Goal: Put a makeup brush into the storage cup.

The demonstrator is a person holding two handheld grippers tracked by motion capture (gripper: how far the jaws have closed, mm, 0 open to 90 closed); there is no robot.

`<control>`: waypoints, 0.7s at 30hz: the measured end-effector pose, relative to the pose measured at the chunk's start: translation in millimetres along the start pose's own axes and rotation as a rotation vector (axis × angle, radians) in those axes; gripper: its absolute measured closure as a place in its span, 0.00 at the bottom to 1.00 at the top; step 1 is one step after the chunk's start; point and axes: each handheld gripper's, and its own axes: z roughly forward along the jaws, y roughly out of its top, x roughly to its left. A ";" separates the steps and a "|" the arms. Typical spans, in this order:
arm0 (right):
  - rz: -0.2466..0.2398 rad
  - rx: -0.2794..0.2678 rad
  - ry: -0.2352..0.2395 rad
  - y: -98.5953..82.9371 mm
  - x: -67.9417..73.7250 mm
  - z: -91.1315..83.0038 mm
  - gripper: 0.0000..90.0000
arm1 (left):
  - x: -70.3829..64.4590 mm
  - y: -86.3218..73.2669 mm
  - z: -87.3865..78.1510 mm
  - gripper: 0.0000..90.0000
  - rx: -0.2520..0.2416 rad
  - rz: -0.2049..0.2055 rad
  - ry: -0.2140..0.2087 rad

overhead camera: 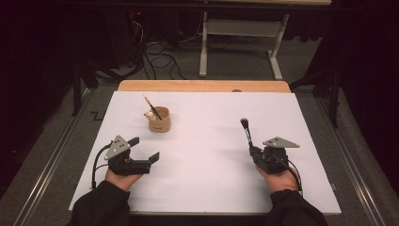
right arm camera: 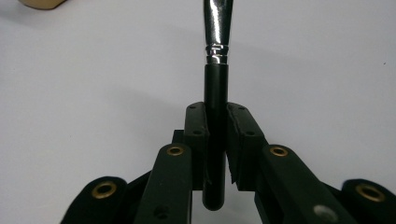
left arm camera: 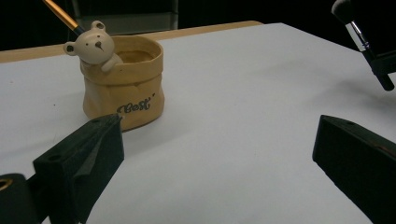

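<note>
So the right gripper (overhead camera: 254, 151) is clamped on a makeup brush (overhead camera: 246, 133), pinching the black handle low down between its two pads. In the right gripper view the brush (right arm camera: 215, 93) runs straight up out of the jaws, black handle first, then the shiny metal ferrule, with the butt end poking out below the pads. From the high view the dark bristle tip points away from the person and leans a bit to the left, up off the white desk (overhead camera: 211, 117).

Over on the other side, the left gripper (overhead camera: 143, 149) has its jaws spread wide with nothing between them, sitting low over the near left part of the desk. Just past it is a little tan pot (overhead camera: 159, 119) shaped like a paper bag, with a small bear figure (left arm camera: 95, 45) hanging over its rim and some lettering on the front that I think reads "Best", though it's too blurry to be sure. One thin pencil-like stick (overhead camera: 152, 107) with an orange shaft is already leaning in the pot, tilted back and left.

Pot and brush are well apart, and the bare stretch of desk between them has nothing in the way. Beyond the desk there's a wooden edge (overhead camera: 202, 85), cables on the floor (overhead camera: 160, 59) and a white frame leg (overhead camera: 203, 47).
</note>
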 end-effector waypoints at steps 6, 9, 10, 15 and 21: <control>0.017 -0.055 0.000 -7.7 -3.2 0.4 0.89 | 1.0 -0.4 0.3 0.03 0.002 -0.006 0.005; 0.035 -0.081 0.013 -10.7 -5.0 0.5 0.89 | 1.2 -0.3 0.3 0.03 -0.004 -0.009 0.008; 0.040 -0.089 0.016 -10.8 -5.4 -0.3 0.89 | 1.2 -0.3 0.4 0.03 -0.004 -0.009 0.008; 0.048 -0.126 0.027 -13.7 -4.0 -4.3 0.89 | 0.6 0.1 -0.6 0.03 -0.007 -0.005 0.006; 0.027 -0.139 0.028 -16.5 -0.7 -6.3 0.89 | -0.4 0.4 -1.9 0.03 -0.009 -0.006 0.011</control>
